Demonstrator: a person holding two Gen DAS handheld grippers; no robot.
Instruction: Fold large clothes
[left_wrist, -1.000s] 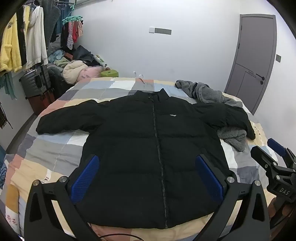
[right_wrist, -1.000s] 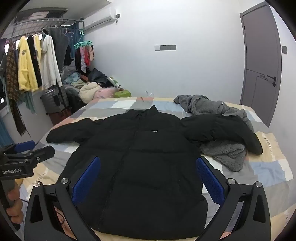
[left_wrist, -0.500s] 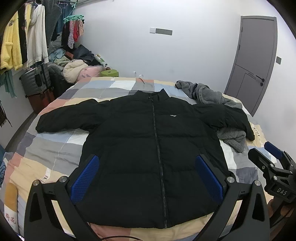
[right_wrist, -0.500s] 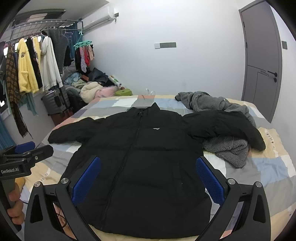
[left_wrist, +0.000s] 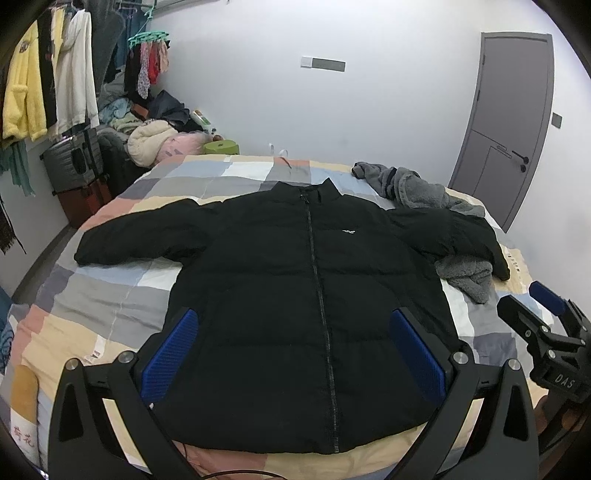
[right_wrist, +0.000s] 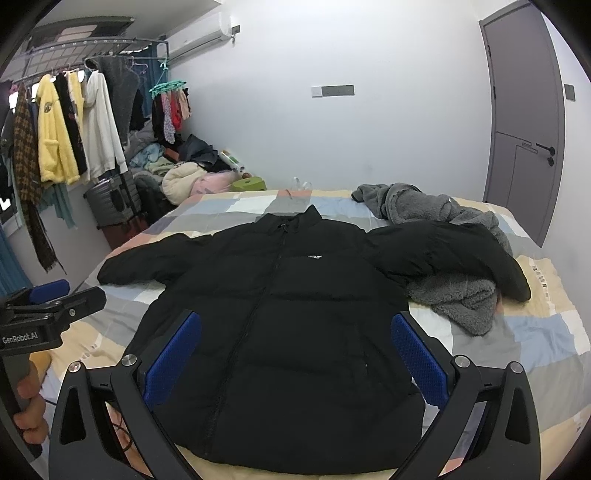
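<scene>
A black puffer jacket (left_wrist: 295, 295) lies face up and zipped on the bed, sleeves spread to both sides; it also shows in the right wrist view (right_wrist: 280, 317). Its right-hand sleeve (right_wrist: 461, 254) rests over a grey fleece garment (right_wrist: 458, 299). My left gripper (left_wrist: 295, 354) is open and empty, held above the jacket's hem. My right gripper (right_wrist: 295, 354) is open and empty, above the hem a little further right. The right gripper shows at the right edge of the left wrist view (left_wrist: 546, 332), and the left gripper at the left edge of the right wrist view (right_wrist: 48, 306).
The bed has a patchwork cover (left_wrist: 92, 295). A clothes rack with hanging garments (right_wrist: 66, 129), a suitcase (right_wrist: 110, 203) and a heap of clothes (right_wrist: 184, 177) stand at the left. A grey door (right_wrist: 524, 122) is at the right.
Both grippers have drifted slightly back and up from the jacket. The jacket has not moved and both grippers stay open.
</scene>
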